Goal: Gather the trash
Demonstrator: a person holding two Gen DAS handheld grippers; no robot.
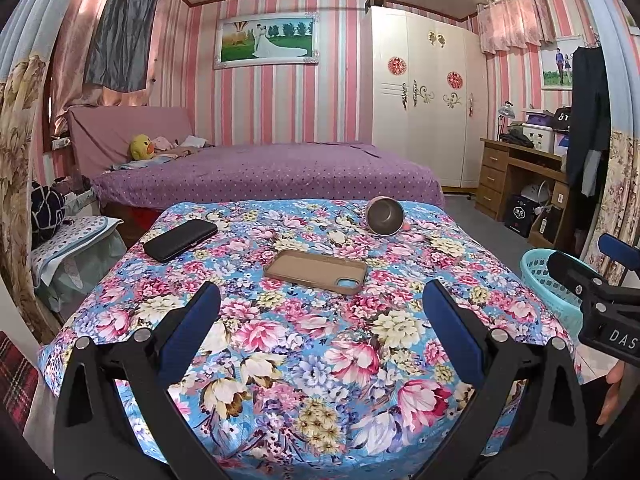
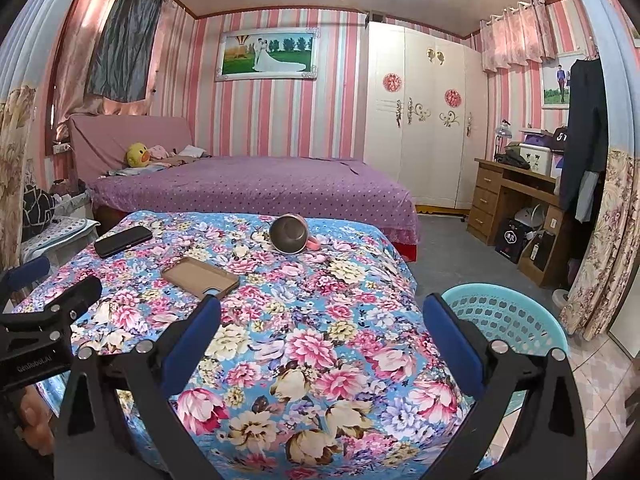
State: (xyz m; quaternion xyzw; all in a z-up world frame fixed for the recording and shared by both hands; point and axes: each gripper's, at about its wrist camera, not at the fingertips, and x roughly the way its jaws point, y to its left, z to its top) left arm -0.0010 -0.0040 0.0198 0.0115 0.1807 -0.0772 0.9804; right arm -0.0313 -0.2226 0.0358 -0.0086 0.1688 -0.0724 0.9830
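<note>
The left gripper (image 1: 320, 320) hangs low over a bench covered by a blue cloth printed with pink and cream flowers (image 1: 304, 360), its blue-padded jaws spread wide with nothing between them. The right gripper (image 2: 320, 324) hangs beside it over the same cloth's right edge, jaws likewise spread and empty. In the left wrist view the right gripper shows at 3 o'clock, and a bare hand (image 1: 612, 392) shows below it at the frame edge; whether that hand holds it cannot be told.

On the cloth, in the left wrist view, a tan rubbery phone case lying open side up (image 1: 316, 270) sits at 12 o'clock from the left jaws, near but not touching them. A black rectangular phone (image 1: 180, 240) lies at 10 o'clock, well apart from the case. A steel-lined mug tipped on its side with a pink handle (image 1: 385, 216) rests at 1 o'clock near the far edge, its mouth facing the camera.

A turquoise perforated plastic basket (image 2: 504, 316) stands on the floor just beside the bench, at 2 o'clock from the right jaws; its inside cannot be seen from here.

Behind the bench stands a bed with a purple dotted cover (image 1: 272, 176), with a yellow duck plush toy (image 1: 141, 147) near its headboard.
</note>
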